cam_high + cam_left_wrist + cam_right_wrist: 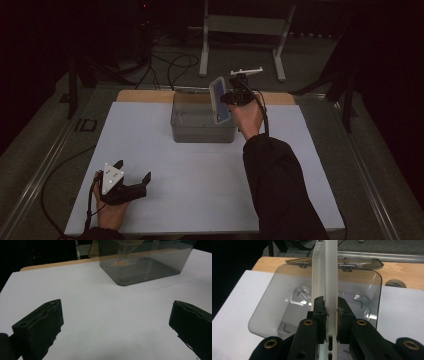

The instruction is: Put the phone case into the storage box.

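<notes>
A phone in a pale case (218, 100) hangs tilted over the right part of a clear grey plastic box (184, 125) at the middle back of the white mat. My right gripper (229, 98) is shut on the phone. In the right gripper view the phone (325, 272) stands edge-on between the black jaws, right gripper (331, 308), above the empty box (269, 305) whose lid lies open at the back. My left gripper (132, 172) rests open on the mat at the front left, holding nothing. The left gripper (116, 320) view shows the box (150, 267) ahead.
The white mat (150, 140) covers a wooden table top (140, 96). A hole in the wood (395, 283) lies right of the box. A grey metal stand (245, 27) and cables sit on the floor behind the table.
</notes>
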### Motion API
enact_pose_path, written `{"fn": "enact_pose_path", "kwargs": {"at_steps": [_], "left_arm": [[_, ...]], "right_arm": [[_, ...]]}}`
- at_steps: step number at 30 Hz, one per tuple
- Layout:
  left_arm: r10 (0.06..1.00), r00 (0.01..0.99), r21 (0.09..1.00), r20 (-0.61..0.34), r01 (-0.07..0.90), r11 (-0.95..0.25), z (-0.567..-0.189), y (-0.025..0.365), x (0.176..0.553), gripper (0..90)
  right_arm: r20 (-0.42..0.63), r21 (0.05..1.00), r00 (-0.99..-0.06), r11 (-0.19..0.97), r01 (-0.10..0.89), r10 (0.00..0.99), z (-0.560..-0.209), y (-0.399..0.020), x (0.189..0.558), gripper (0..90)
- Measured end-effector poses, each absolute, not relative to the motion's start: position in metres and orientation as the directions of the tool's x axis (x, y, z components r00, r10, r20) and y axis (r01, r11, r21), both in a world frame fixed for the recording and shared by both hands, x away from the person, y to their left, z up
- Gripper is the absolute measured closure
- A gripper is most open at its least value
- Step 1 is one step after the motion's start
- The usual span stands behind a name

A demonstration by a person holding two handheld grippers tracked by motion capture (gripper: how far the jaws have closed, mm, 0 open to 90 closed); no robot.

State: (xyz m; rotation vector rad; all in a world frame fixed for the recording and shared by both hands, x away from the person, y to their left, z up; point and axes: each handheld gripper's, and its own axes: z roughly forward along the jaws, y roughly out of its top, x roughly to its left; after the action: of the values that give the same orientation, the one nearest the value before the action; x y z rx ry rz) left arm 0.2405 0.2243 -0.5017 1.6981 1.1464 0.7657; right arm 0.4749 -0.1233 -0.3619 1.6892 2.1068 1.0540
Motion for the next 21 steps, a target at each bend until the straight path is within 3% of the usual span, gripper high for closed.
{"fn": "enact_pose_path", "kwargs": {"at_steps": [21], "left_arm": [[0.929,0.370,0.924,-0.006,0.357,-0.136,-0.502,0.225,0.240,0.4]], "right_arm": [[0.211,0.641,-0.232,0.045,0.767,0.950,-0.376,-0.125,0.489,81.8]]}}
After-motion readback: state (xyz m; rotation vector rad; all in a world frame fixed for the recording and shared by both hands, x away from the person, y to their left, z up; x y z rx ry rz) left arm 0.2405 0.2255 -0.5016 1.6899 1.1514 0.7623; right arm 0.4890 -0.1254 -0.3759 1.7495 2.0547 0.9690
